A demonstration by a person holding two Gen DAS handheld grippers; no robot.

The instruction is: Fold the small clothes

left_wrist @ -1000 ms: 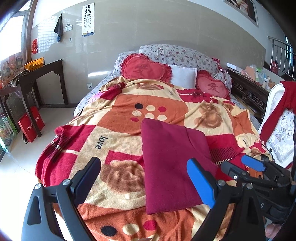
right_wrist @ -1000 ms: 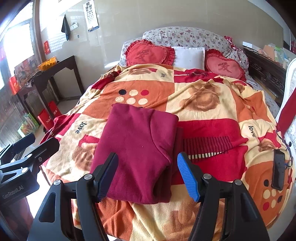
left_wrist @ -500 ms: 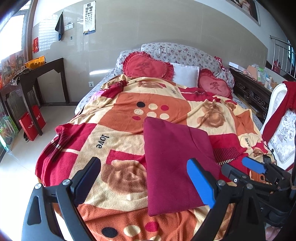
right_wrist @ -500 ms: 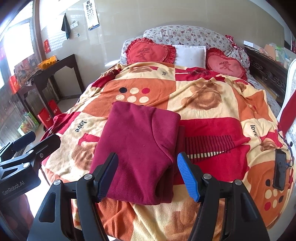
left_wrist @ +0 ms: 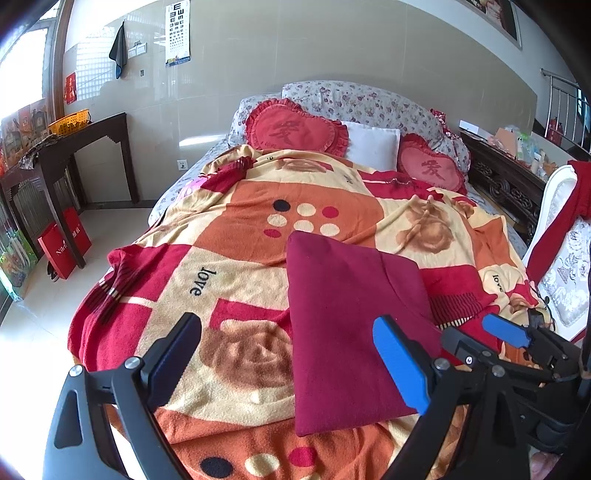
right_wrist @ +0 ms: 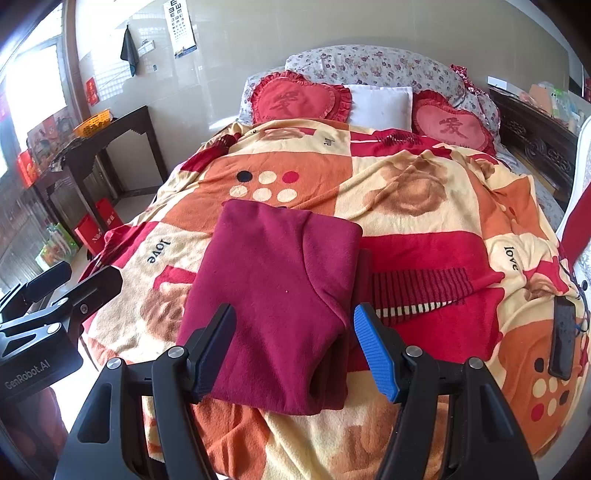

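Bedroom, daylight from the left side. One bed (left_wrist: 207, 173) against a tiled wall, covered by one patterned blanket (right_wrist: 424, 206) in red, orange and cream.

Task item: one dark red garment (right_wrist: 273, 302), folded into a rough rectangle, lying flat on the blanket near the foot of the bed. Same garment (left_wrist: 351, 332) seen in the left wrist view, to the right of centre.

Left gripper (left_wrist: 288, 362): jaws spread wide, nothing between them, held above the blanket, apart from the garment's left edge. Right gripper (right_wrist: 295, 343): jaws also parted, positioned over the near edge of the garment, pads not pressing on the cloth. Each gripper fitted with one black finger and one blue finger.

At the head of the bed:
- two red heart-shaped cushions (left_wrist: 295, 127), (left_wrist: 430, 168)
- one white pillow (left_wrist: 373, 142) between them
- one flowered pillow (left_wrist: 354, 99) behind.

On the wall: one eye chart (left_wrist: 178, 33) and one dark cloth (left_wrist: 119, 48) on a hook.

Left of the bed: one dark wooden table (left_wrist: 66, 147) carrying one yellow basket (left_wrist: 70, 120); one red bag (left_wrist: 64, 243) on the floor beside a table leg.

On the blanket's right edge: one dark phone (right_wrist: 563, 336).
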